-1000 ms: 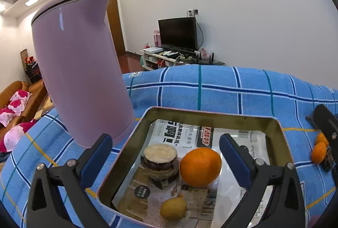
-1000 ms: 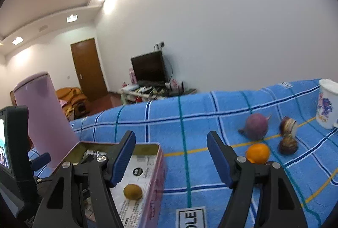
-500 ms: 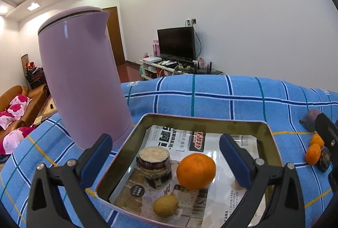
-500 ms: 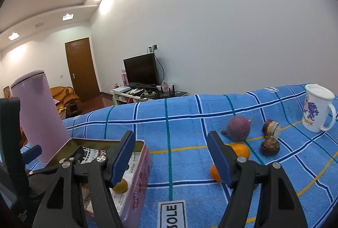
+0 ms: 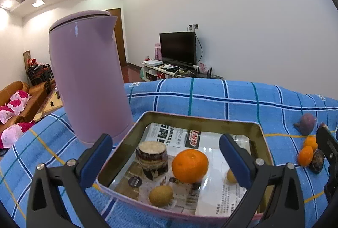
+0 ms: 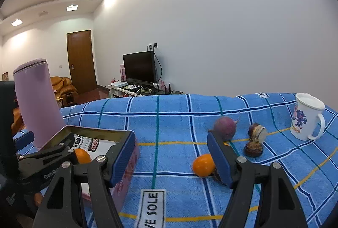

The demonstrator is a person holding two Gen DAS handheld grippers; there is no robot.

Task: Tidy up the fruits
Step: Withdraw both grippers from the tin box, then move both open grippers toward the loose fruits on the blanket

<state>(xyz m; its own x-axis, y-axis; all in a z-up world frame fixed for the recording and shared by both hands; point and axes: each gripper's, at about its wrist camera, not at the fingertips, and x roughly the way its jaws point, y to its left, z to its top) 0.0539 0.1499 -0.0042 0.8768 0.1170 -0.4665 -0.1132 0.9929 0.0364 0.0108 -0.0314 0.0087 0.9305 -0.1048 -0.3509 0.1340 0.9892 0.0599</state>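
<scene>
My left hand-held gripper [image 5: 166, 156] hangs with jaws apart over the rectangular metal tin [image 5: 202, 121] holding a round orange [image 5: 189, 165]. My right hand-held gripper [image 6: 172, 159], also apart, faces a small orange fruit [image 6: 203, 165] on the blue checked cloth [image 6: 173, 120].

Tin [image 5: 202, 120]: straight ahead of the left gripper [image 5: 169, 156], holding orange [image 5: 189, 165] and cut fruit [image 5: 151, 156].
Kettle [image 5: 88, 88]: ahead-left of it, beside the tin.
Small orange [image 6: 203, 165]: ahead of the right gripper [image 6: 171, 156], by its right finger.
Mug [image 6: 306, 119]: far right, beyond.
</scene>
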